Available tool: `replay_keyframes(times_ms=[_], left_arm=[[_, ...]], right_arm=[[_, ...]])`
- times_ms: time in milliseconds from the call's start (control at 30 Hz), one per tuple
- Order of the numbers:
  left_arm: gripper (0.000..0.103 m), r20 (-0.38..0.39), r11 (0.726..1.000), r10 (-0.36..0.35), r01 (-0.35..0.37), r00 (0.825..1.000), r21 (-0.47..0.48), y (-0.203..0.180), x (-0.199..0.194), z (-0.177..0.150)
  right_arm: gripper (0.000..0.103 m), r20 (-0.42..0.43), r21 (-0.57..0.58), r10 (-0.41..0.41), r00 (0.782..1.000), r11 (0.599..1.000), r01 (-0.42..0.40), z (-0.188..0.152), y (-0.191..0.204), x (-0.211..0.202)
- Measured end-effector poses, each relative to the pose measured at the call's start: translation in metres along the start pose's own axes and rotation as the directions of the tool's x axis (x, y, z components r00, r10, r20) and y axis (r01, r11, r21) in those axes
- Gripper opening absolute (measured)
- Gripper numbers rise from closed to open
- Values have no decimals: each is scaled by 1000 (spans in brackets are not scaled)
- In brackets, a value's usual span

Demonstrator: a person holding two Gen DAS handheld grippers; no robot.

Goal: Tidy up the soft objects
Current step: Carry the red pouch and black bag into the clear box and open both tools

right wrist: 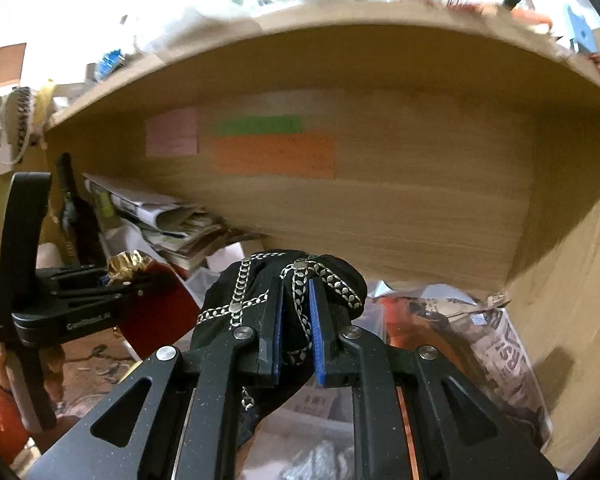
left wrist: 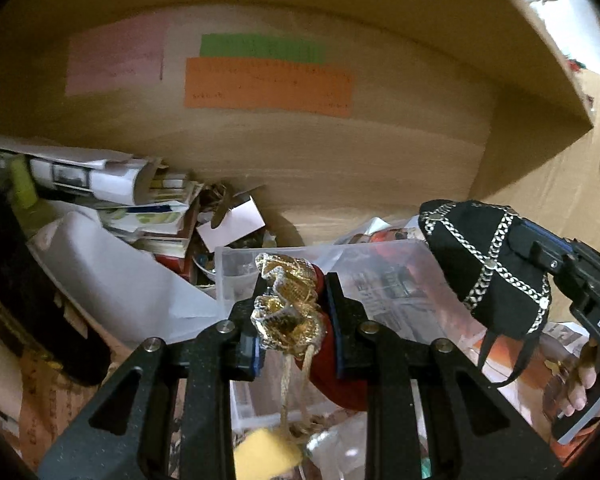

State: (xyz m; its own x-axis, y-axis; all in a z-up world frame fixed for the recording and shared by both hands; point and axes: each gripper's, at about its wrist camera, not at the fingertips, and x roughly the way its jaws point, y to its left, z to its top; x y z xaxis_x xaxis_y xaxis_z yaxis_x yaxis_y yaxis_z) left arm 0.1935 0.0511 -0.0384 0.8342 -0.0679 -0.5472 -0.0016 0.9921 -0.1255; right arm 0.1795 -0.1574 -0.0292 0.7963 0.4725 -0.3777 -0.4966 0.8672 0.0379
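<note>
From the left wrist, the left hand-held gripper point(left wrist: 296, 312) is clenching a red fabric pouch with a gold ruffled trim point(left wrist: 290, 312) above a clear plastic bin point(left wrist: 380, 268), with gold cords hanging below its fingers. To the right, a black fabric pouch crossed with silver chains point(left wrist: 488, 264) is hanging in the other tool.

From the right wrist, the right hand-held gripper point(right wrist: 296, 316) is gripping that black pouch point(right wrist: 276, 280) before the wooden shelf point(right wrist: 380, 208), beside a crumpled newspaper point(right wrist: 492, 340).
</note>
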Motion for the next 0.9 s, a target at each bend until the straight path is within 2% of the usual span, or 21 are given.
replay_keyframes(times_ms=[267,433,700,767,900], left_arm=[[24,-103,999,18,-14,994,42,-9,43,0],[24,-176,996,26,-11,984,87,-15,65,-6],[24,-244,994,19,7,970,108,-20,84,-13],[29,-254,994,15,14,967,110,-20,85,-13],[44,-242,994,17,10,970,109,-20,82,-11]], right_arm=[[11,-130,-24,-25,991,999,22,-6,-2,57],[11,-249,-59,-27,968,998,13,-19,-1,87],[12,-359,-78,-30,933,997,2,-35,-3,109],[14,-370,-84,-30,928,996,-2,-37,-2,111],[15,-369,-97,-33,929,995,-3,-37,0,109]])
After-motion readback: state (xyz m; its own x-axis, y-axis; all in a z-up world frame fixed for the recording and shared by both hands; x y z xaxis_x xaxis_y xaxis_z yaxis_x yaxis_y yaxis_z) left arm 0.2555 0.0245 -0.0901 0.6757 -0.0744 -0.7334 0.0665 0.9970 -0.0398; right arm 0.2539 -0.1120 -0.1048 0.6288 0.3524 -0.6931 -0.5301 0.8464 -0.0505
